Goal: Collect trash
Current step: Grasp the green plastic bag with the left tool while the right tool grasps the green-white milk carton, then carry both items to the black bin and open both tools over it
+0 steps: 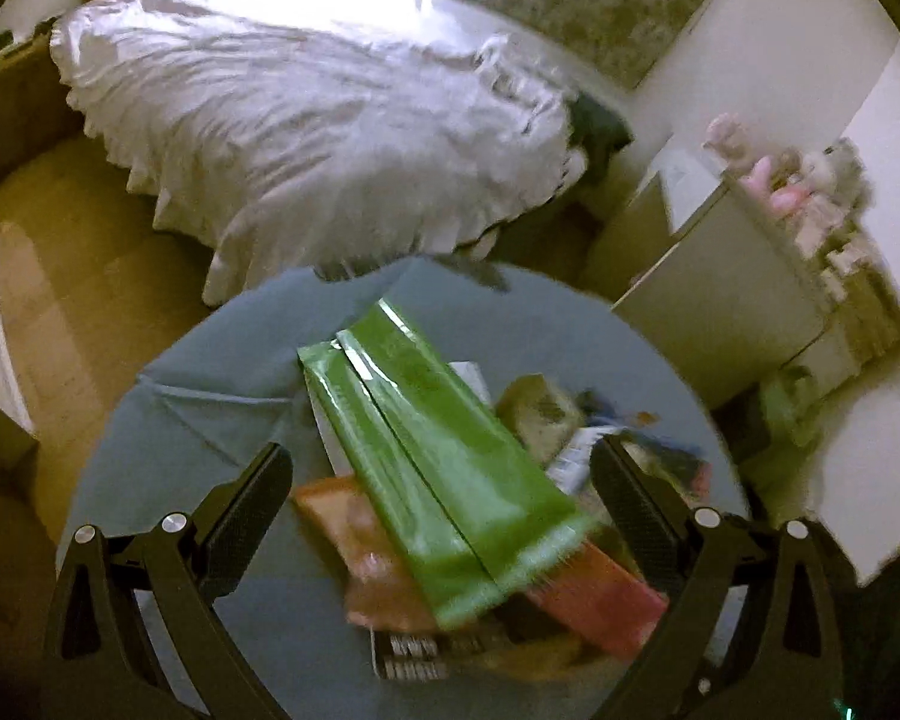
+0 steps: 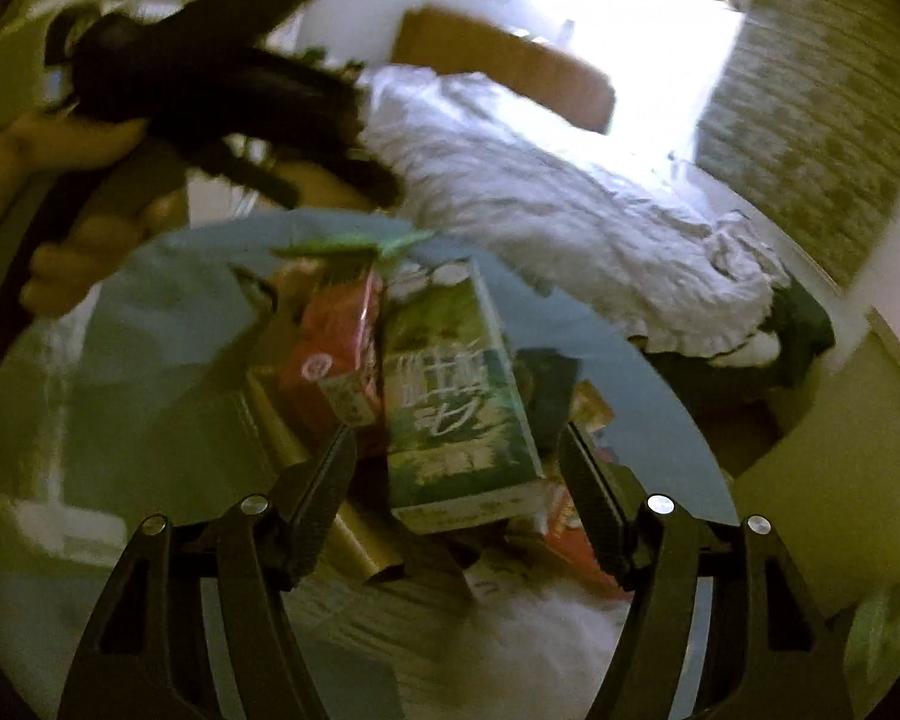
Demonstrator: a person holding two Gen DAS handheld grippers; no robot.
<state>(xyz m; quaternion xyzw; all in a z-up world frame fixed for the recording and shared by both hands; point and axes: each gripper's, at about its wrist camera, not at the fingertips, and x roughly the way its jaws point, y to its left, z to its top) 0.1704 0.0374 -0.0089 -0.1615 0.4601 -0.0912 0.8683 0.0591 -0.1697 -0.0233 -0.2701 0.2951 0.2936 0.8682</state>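
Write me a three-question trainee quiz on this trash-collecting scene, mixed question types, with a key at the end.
1. True or false: the long green wrapper lies on top of the other trash in the bin.
2. Multiple choice: in the right wrist view, what lies between the open fingers of the right gripper? A) a green and white carton B) a glass bottle C) a shoe
3. Short answer: what large piece of furniture stands behind the bin?

Key
1. True
2. A
3. The bed with a rumpled white cover
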